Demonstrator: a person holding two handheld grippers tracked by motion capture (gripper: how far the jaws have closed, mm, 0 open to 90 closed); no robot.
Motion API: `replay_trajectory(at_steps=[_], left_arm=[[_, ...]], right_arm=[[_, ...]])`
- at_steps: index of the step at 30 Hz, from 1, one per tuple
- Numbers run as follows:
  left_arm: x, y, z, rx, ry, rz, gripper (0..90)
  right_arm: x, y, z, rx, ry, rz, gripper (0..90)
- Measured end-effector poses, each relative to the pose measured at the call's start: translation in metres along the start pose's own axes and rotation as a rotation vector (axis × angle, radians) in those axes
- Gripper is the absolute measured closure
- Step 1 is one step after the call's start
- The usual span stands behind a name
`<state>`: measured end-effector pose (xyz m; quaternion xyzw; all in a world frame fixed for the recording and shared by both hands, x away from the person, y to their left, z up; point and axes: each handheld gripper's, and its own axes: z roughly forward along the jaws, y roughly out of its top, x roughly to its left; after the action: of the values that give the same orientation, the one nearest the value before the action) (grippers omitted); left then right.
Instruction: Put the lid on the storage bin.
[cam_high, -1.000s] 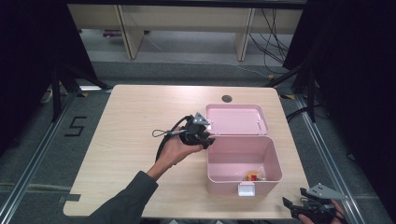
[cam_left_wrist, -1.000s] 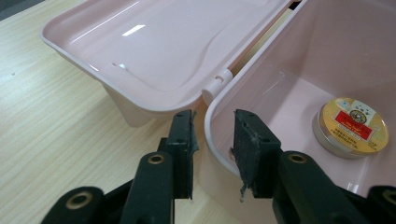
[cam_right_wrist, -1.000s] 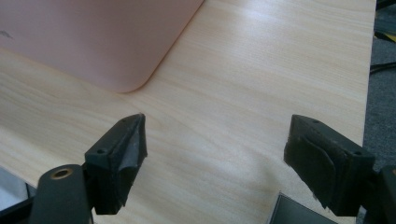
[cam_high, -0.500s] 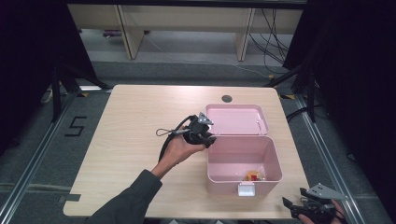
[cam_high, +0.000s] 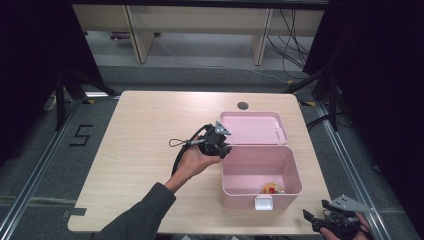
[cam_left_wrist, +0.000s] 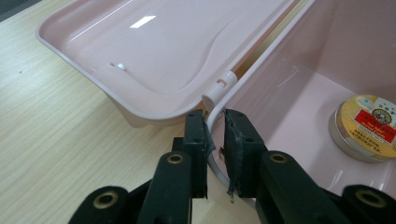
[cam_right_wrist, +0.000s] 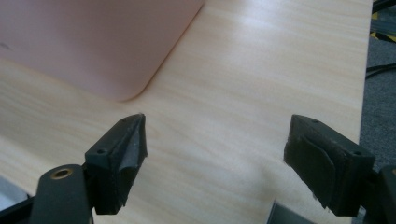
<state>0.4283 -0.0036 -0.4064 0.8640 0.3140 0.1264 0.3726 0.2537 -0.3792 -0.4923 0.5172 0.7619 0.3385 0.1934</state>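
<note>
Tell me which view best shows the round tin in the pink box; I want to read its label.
The left gripper view: the round tin sits close, its label facing up. The high view shows it as a small speck; the right gripper view shows just the box's outer wall.

I'm working in a lab-like recording space: black curtains flank my wooden counter, cables trail over grey carpet, metal floor rails and a taped number five mark the floor

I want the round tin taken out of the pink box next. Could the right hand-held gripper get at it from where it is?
Probably yes: the right hand-held gripper is open and idle by the box, whose lid lies back, leaving the tin uncovered.
</note>
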Motion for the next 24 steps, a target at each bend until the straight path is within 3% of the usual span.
replay_trajectory(at_steps=[2,5,8,9,11,13,14,16,17,18,21,23,24], left_arm=[[0.0,0.0,0.0,0.0,-0.004,-0.003,79.1],[0.0,0.0,0.0,0.001,-0.003,0.0,79.3],[-0.001,0.0,-0.001,0.005,-0.002,0.002,79.4],[-0.001,0.0,-0.001,0.005,-0.002,0.002,79.5],[-0.001,0.0,-0.001,0.005,-0.002,0.003,79.5],[0.0,0.0,-0.001,0.003,-0.004,0.003,79.6],[-0.001,0.0,-0.001,0.004,0.0,0.004,79.6],[0.0,0.0,-0.001,0.003,-0.001,0.005,79.6],[0.0,0.0,-0.001,0.001,-0.001,0.004,79.5],[0.0,0.0,-0.001,-0.001,-0.001,0.004,79.6],[0.0,0.0,-0.001,-0.003,0.001,0.006,79.6],[0.0,0.0,-0.001,-0.006,0.001,0.004,79.6],[0.0,0.0,-0.001,-0.006,0.001,0.005,79.6]], right_arm=[[-0.001,0.004,0.0,0.002,0.001,0.002,21.5],[-0.006,0.013,0.002,-0.004,0.003,-0.045,21.6],[-0.009,0.028,0.003,0.012,0.019,-0.015,21.9],[-0.013,0.032,0.004,0.006,0.015,-0.039,21.9],[-0.015,0.043,0.006,0.013,0.022,-0.018,22.0],[-0.021,0.056,0.007,0.006,0.026,-0.036,22.0],[-0.02,0.062,0.007,0.019,0.02,-0.002,22.0],[-0.027,0.073,0.009,0.004,0.013,-0.047,22.0],[-0.026,0.08,0.008,0.019,0.016,-0.017,22.0],[-0.03,0.085,0.01,0.003,0.012,-0.051,22.0],[-0.036,0.101,0.013,0.001,0.021,-0.05,22.8],[-0.036,0.112,0.015,0.027,0.028,0.001,22.9],[-0.04,0.118,0.018,0.015,0.029,-0.035,23.2]])
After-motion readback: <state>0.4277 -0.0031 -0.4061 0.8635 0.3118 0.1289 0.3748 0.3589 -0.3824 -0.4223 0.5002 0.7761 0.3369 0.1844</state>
